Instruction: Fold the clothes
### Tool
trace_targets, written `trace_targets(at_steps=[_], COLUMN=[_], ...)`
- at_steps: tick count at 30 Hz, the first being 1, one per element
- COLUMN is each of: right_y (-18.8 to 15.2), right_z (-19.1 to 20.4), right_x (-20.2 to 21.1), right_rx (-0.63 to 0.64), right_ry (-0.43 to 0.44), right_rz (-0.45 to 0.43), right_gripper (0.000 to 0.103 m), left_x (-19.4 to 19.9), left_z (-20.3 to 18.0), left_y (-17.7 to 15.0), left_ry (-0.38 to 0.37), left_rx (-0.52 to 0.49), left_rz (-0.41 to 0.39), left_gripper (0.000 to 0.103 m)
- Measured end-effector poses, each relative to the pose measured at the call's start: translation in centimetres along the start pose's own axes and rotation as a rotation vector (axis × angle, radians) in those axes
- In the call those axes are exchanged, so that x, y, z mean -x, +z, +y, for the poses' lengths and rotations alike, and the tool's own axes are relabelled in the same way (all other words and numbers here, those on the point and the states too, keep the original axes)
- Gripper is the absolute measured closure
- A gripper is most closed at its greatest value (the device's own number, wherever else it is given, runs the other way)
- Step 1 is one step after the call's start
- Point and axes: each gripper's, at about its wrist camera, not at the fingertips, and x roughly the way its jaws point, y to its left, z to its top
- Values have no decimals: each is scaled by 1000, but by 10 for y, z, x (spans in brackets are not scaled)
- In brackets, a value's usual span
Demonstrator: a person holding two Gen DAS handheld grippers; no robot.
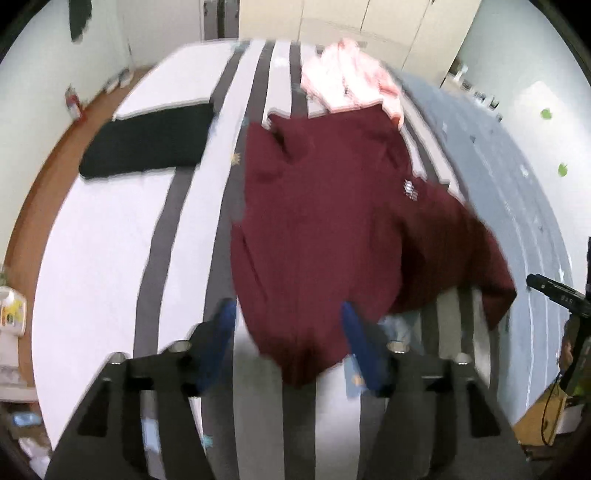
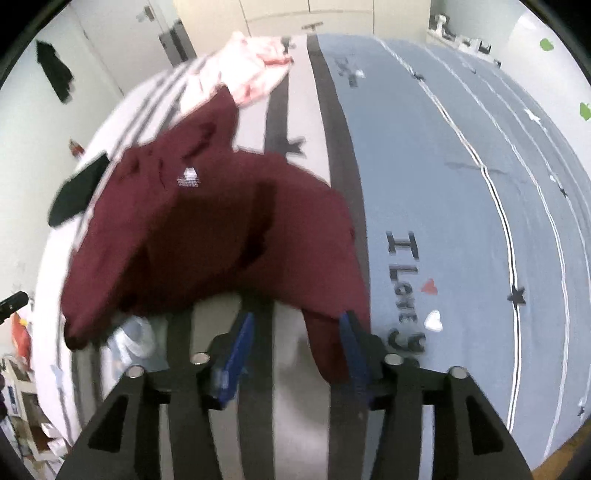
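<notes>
A bed (image 1: 96, 236) fills both views, and everything else is placed from it. Its cover is white with dark grey stripes on one half and pale blue (image 2: 436, 177) with thin lines, stars, hearts and dark lettering on the other. Past the head of the bed stand cream cupboard doors (image 1: 332, 14); a wooden floor (image 1: 40, 192) runs along the white side.

Three garments lie on the bed. One maroon shirt (image 1: 325, 229) with a small white chest logo is spread loosely across the striped middle, its lower edge reaching the foot. One pink garment (image 1: 347, 77) lies crumpled toward the head, just beyond the shirt's collar. One black folded garment (image 1: 147, 142) sits on the white side.

Only the left wrist view shows the floor and the whole black garment; only the right wrist view shows the lettering and a dark item hanging on the wall (image 2: 55, 70).

The left gripper (image 1: 288, 328) has its blue fingers spread apart, the shirt's hem lying between them. The right gripper (image 2: 297, 336) is likewise spread wide, with a hanging corner of the shirt against its right finger, not clamped.
</notes>
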Motion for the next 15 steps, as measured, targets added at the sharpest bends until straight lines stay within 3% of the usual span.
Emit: trace_targets(at_steps=[5,9,12,15], right_y=[56,126,155,163], right_z=[6,6,6,5], right_x=[-37,-111,-145,-163], right_rx=[16,39,53,83], right_ry=[32,97,135,164], right_rz=[-99,-88,-82,-46], right_gripper=[48,48,48,48], left_x=[-64,-130,-166,-190], left_z=[-11,-46,-73,-92], left_y=[57,107,130,145], left_ry=[-49,-133,-145,-164], left_rx=[-73,-122,-196,-243], left_rz=[-85,-81,-76,-42], left_gripper=[30,31,31,35])
